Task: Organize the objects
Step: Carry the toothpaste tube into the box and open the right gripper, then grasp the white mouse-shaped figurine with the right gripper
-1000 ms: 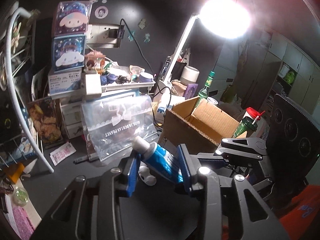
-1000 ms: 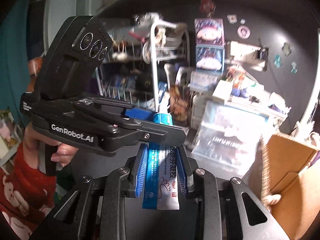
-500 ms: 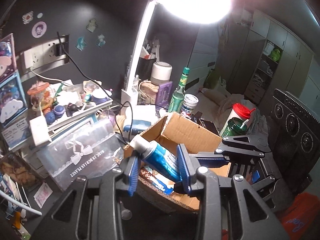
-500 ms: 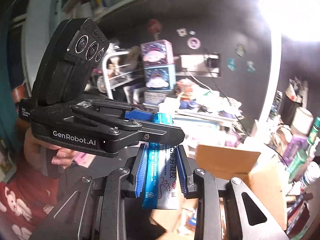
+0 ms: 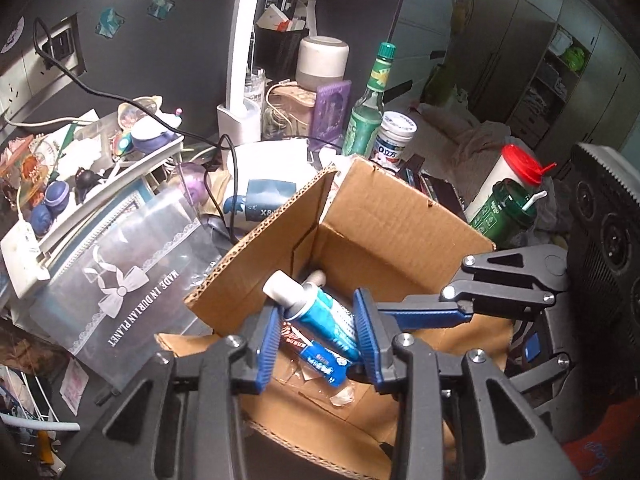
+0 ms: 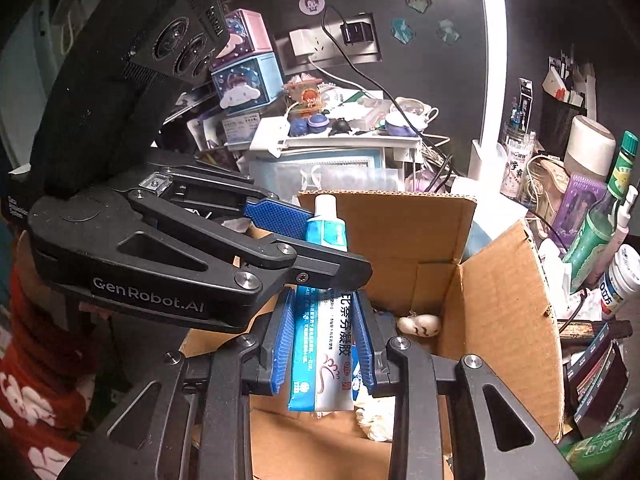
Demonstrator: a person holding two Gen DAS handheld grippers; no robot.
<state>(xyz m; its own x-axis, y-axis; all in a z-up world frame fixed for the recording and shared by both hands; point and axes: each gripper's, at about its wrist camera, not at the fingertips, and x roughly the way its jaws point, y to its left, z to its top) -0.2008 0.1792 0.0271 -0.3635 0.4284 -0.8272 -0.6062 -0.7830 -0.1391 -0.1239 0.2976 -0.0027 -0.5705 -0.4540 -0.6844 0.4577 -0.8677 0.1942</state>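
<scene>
A blue-and-white toothpaste tube (image 5: 320, 318) with a white cap is held by both grippers over the open cardboard box (image 5: 396, 224). My left gripper (image 5: 318, 340) is shut on the tube near its cap end. My right gripper (image 6: 324, 344) is shut on the tube's flat tail end (image 6: 324, 360), printed with Chinese text. In the right wrist view the left gripper (image 6: 280, 236) crosses in front from the left. The box (image 6: 500, 288) holds a small packet (image 5: 320, 364), a small white item (image 6: 420, 325) and crumpled paper.
A clear plastic bag (image 5: 132, 280) stands left of the box. Behind are a white lamp post (image 5: 244, 52), a green glass bottle (image 5: 370, 108), a white jar (image 5: 394, 140), a red-capped container (image 5: 508, 188) and a cluttered white shelf (image 6: 336, 140). A cable (image 5: 216, 160) crosses the desk.
Both grippers have carried the tube rightward and down, from over the dark desk by the plastic bag to above the open box. Both grips are unchanged.
</scene>
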